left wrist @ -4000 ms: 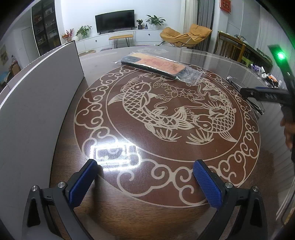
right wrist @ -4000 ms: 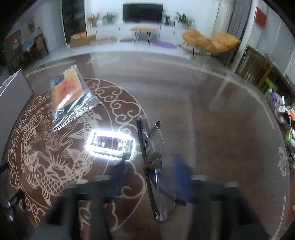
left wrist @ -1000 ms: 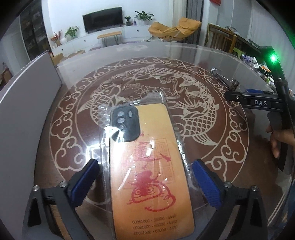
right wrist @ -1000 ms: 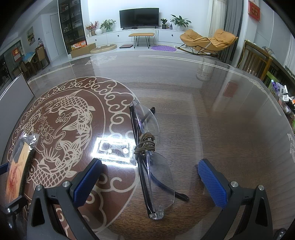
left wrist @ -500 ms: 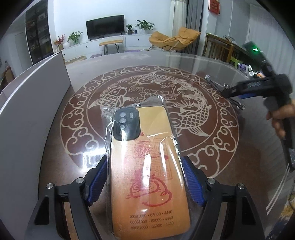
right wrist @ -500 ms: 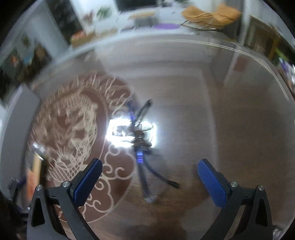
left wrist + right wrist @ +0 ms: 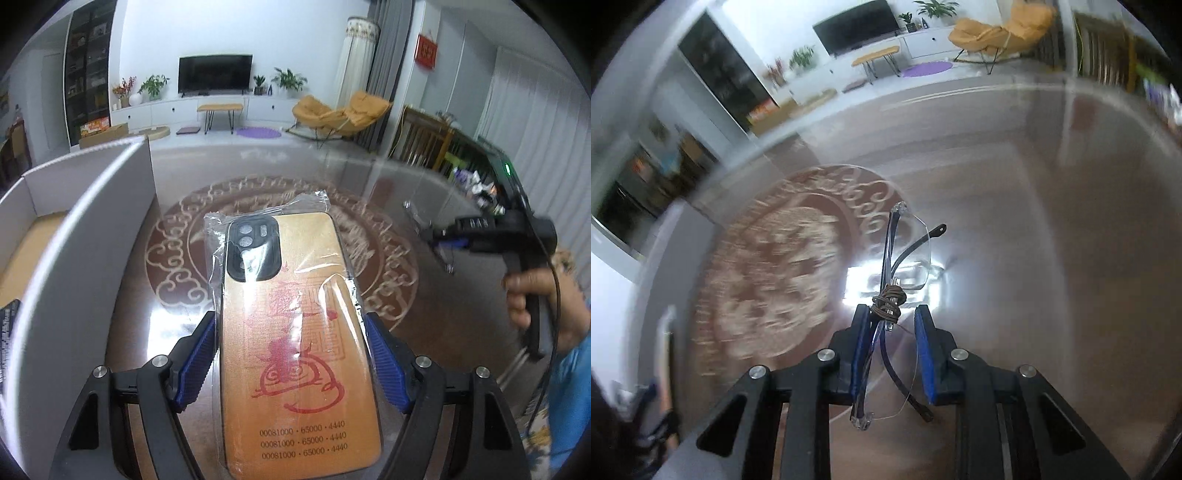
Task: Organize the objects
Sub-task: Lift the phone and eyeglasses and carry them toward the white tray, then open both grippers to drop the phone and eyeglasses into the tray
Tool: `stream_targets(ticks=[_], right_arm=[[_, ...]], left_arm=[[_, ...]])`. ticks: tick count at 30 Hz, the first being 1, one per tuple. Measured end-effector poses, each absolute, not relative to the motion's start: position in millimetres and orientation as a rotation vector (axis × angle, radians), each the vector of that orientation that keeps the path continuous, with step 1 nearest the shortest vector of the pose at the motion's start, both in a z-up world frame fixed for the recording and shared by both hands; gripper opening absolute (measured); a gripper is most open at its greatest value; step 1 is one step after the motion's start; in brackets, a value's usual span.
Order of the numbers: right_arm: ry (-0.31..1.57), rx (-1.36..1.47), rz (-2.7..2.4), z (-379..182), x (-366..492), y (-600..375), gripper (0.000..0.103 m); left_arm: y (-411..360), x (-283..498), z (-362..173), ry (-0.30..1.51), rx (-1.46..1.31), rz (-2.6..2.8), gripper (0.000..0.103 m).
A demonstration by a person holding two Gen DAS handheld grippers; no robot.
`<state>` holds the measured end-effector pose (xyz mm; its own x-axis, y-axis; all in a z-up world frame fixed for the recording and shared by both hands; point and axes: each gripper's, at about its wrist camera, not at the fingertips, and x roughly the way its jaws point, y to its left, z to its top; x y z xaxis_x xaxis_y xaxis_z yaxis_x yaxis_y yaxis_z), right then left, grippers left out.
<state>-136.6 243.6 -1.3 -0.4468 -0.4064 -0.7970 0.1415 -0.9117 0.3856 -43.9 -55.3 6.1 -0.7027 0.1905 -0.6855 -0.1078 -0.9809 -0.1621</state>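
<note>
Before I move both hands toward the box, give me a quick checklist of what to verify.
1. Left gripper shut on phone case: ok, both blue fingers press its bagged edges.
2. Case lifted off the table: ok.
3. Right gripper shut on glasses: ok, though only the left finger clearly touches the frame.
4. Glasses folded: ok.
5. Box open at the left: ok.
6. Room inside the box: cannot tell; its floor is mostly hidden.
</note>
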Motion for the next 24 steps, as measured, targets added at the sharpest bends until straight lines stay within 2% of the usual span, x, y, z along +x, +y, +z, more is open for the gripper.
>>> stream_targets(ticks=[4, 10, 14, 17, 22, 23, 24], right_arm=[[-0.541, 1.348, -2.292, 22, -109, 246, 0.026], [-0.575, 1.231, -2.177, 71, -72, 195, 0.026], [-0.463, 1.123, -2.052, 118, -50, 102, 0.026], [-0.367, 1.077, -1.931, 138, -29, 19, 0.026], [-0.222, 1.092, -1.799, 130, 1, -107, 0.027], [-0.188, 1.12, -1.774, 121, 7, -130, 0.033], [-0.159, 1.143, -1.765, 114, 10, -146, 0.041]], left_arm=[[-68, -23, 43, -0.213, -1.032, 2.782, 0.076], [-130, 16, 94, -0.257, -0.944, 2.888, 0.076], [-200, 38, 108, -0.229, -1.005, 3.042, 0.076], [-244, 41, 94, -0.223, -1.16, 3.09, 0.076], [-297, 45, 53, -0.192, -1.49, 3.107, 0.077], [-301, 49, 50, -0.194, -1.507, 3.115, 0.078], [-304, 55, 48, -0.196, -1.514, 3.137, 0.085]])
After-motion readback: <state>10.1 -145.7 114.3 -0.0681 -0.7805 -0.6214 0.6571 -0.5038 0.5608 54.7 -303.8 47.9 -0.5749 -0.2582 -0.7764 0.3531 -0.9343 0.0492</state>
